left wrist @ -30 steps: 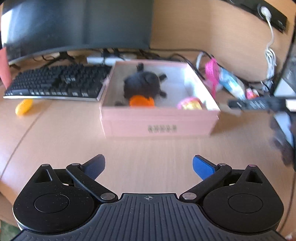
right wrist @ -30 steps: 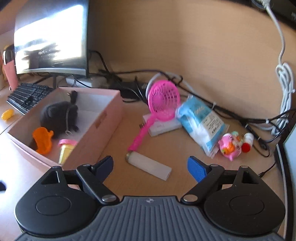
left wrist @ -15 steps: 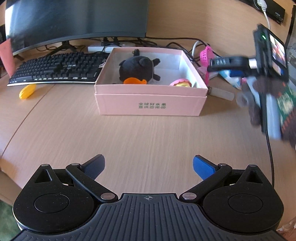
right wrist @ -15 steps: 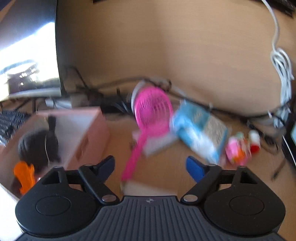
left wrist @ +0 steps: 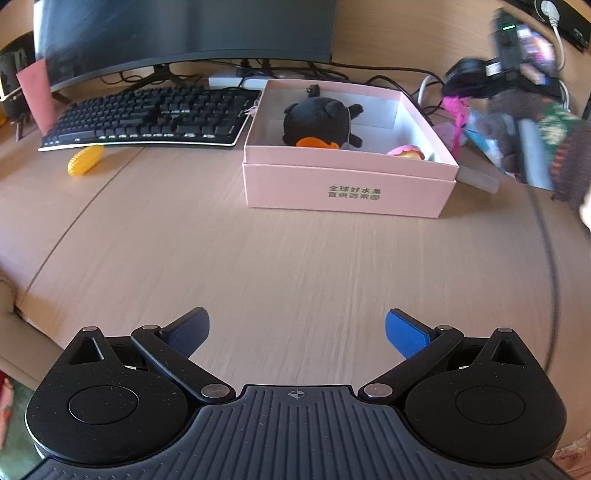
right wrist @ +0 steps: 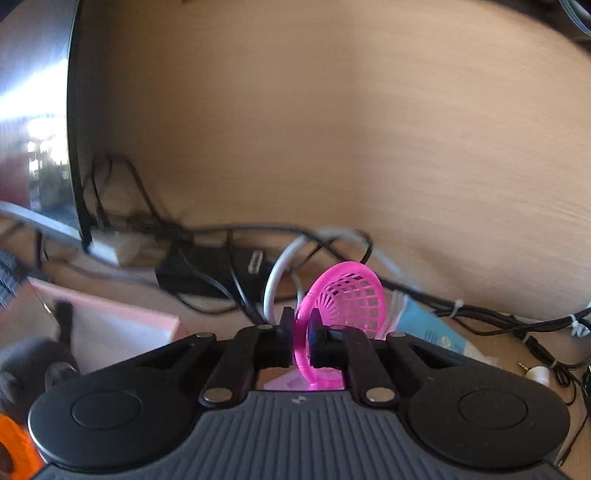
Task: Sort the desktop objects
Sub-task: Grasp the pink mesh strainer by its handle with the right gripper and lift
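Note:
My right gripper (right wrist: 300, 321) is shut on the rim of a pink mesh racket (right wrist: 351, 299), behind the right side of the pink box (left wrist: 347, 184). In the left wrist view the right gripper (left wrist: 476, 79) shows blurred at the top right, held by a hand in a knitted sleeve (left wrist: 565, 158). The box holds a black plush (left wrist: 317, 122), an orange toy (left wrist: 317, 142) and a pink-yellow toy (left wrist: 406, 151). My left gripper (left wrist: 297, 325) hangs open over bare desk in front of the box. A yellow corn toy (left wrist: 85, 164) lies by the keyboard.
A black keyboard (left wrist: 147, 118) and a monitor (left wrist: 184, 33) stand at the back left. A white cylinder (left wrist: 478, 179) lies right of the box. Tangled cables (right wrist: 221, 266) and a blue packet (right wrist: 428, 328) crowd the desk along the wooden back wall.
My right gripper moved forward to the pink racket and shut on its rim. The left gripper drew back slightly from the box and stayed open.

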Demonstrator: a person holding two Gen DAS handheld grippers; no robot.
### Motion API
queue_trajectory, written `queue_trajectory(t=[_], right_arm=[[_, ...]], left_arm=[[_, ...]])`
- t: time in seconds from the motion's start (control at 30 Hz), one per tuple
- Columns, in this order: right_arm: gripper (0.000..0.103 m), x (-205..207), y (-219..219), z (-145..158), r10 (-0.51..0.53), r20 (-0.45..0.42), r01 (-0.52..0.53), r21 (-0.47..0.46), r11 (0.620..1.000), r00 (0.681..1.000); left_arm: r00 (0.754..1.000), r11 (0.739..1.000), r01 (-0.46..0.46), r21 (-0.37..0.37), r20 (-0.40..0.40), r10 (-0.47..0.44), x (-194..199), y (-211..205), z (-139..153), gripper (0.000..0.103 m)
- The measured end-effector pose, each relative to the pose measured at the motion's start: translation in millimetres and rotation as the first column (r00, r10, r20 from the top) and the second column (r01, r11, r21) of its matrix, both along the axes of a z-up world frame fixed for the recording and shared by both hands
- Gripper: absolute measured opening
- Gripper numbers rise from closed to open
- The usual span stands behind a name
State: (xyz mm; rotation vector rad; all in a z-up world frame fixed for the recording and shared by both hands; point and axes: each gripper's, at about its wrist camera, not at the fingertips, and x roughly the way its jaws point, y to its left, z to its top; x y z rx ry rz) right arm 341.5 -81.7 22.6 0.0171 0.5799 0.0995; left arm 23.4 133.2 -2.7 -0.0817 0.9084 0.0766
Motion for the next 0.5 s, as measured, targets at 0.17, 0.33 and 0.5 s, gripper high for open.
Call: queue_trajectory(t=[0.17, 0.33, 0.5], right_arm=[[0.006, -68, -31, 55, 0.116, 0.088, -0.131, 0.178, 0.975, 0.989], [0.006, -133, -60, 73, 0.207, 0.092, -0.224, 0.258, 0.94, 0.974], [0.006, -180, -63, 42, 0.33, -0.055, -0.314, 0.197, 0.929, 0.942]], left_arm=[[0.999, 0.999, 0.051, -0.015, 0.008, -0.051, 12, -21, 0, 0.103], [0.984, 0.984, 0.174, -0.027, 0.034, -0.173, 19, -61, 5, 0.103], [0.963, 0.963, 0.266, -0.029, 0.041, -0.265, 15, -97, 2, 0.103]])
